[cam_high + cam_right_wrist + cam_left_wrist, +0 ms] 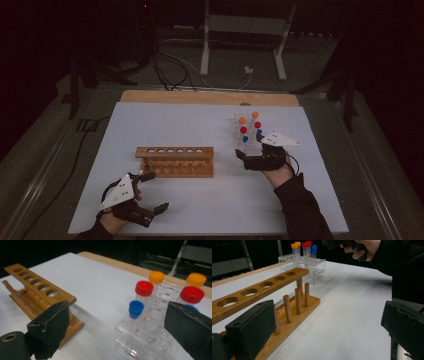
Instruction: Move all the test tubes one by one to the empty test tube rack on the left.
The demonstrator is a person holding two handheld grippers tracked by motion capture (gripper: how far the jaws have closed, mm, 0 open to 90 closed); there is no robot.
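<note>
The white-covered counter [210, 210] carries a six-hole wooden tube rack [175, 161] at centre and a clear plastic rack [140, 340] right of it, holding orange-, red- and blue-capped tubes. My right hand-held gripper [248, 151] hovers open just beside the blue-capped tube [135, 310]; my left hand-held gripper [152, 192] gapes empty near the wooden rack.

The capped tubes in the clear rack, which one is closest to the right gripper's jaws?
The blue-capped tube at the rack's near left corner. It stands lowest and frontmost between the open jaws of the right gripper; the red and orange ones stand behind.
</note>
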